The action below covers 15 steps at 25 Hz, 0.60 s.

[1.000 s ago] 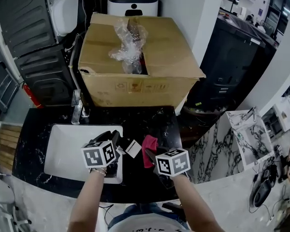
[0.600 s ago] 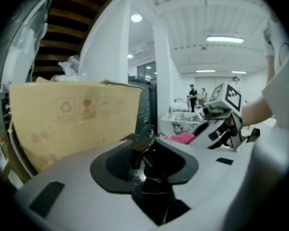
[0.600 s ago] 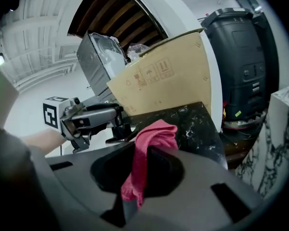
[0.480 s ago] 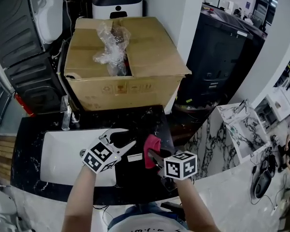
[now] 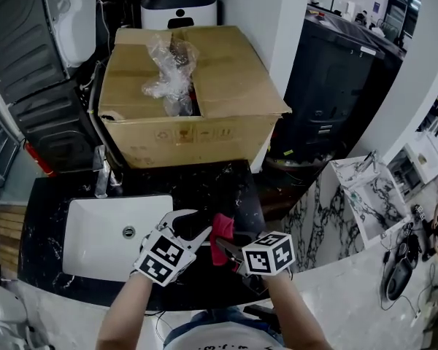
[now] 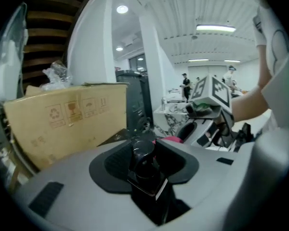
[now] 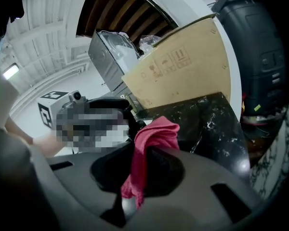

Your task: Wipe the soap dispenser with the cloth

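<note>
The black dispenser [image 6: 144, 170] is clamped in the half-closed jaws of the left tool [image 5: 187, 227], held over the tabletop [image 5: 226, 184] just right of the sink [image 5: 87, 239]. Beside it the right tool [image 5: 228, 244] pinches the red cloth [image 7: 147, 143]. Best to hold the dispenser steady and rub the cloth's loose fold down it, rolling it for each side. Its base hides between the jaws; whether cloth touches it is unclear.

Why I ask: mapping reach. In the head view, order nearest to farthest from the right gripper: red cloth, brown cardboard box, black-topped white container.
1. Red cloth, clamped in the right gripper.
2. Brown cardboard box, straight ahead, farther back.
3. Black-topped white container, behind the box.
</note>
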Tool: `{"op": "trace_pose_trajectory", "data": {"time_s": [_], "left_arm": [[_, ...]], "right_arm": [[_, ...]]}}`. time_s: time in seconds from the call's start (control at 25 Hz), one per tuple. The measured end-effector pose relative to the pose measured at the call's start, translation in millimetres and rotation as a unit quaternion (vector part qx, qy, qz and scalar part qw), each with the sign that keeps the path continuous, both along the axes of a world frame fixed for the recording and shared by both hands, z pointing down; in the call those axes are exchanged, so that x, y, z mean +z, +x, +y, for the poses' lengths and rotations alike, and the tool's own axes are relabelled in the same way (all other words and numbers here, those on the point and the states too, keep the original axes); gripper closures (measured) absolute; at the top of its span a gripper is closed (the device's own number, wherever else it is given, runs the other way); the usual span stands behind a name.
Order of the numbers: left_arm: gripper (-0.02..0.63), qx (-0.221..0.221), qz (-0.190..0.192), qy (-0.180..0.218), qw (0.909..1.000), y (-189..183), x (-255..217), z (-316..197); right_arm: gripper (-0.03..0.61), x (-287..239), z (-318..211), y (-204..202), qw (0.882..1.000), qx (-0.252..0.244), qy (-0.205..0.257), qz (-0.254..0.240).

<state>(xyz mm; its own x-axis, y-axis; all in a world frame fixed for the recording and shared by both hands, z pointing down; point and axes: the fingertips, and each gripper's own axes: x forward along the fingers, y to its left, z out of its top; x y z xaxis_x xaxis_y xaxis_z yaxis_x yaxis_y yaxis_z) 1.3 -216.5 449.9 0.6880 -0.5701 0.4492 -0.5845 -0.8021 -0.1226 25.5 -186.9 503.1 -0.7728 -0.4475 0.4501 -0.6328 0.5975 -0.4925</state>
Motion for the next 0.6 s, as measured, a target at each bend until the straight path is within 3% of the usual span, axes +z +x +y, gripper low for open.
{"op": "trace_pose_trajectory", "data": {"time_s": [0.08, 0.2, 0.28, 0.36, 0.44, 0.6], "left_arm": [[0.449, -0.112, 0.020, -0.002, 0.9935, -5, 0, -1], [0.449, -0.273, 0.039, 0.012, 0.9611, -16, -1, -2], [0.449, -0.331, 0.078, -0.006, 0.9403, -20, -1, -3], [0.451, -0.344, 0.160, -0.068, 0.9226, -22, 5, -4], [0.457, -0.330, 0.244, -0.140, 0.9011, -25, 9, -4], [0.457, -0.301, 0.311, -0.173, 0.8847, -45, 5, -7]], "right_arm": [[0.528, 0, 0, -1, 1.000, 0.004, -0.002, -0.001], [0.528, 0, -2, -4, 1.000, 0.012, -0.001, -0.002], [0.528, 1, -2, -6, 1.000, 0.017, 0.001, -0.003], [0.528, 0, -2, -7, 1.000, 0.016, 0.004, -0.007], [0.528, -2, -1, -7, 1.000, 0.011, 0.006, -0.018], [0.528, -11, -1, -13, 0.999, 0.002, 0.010, -0.051]]}}
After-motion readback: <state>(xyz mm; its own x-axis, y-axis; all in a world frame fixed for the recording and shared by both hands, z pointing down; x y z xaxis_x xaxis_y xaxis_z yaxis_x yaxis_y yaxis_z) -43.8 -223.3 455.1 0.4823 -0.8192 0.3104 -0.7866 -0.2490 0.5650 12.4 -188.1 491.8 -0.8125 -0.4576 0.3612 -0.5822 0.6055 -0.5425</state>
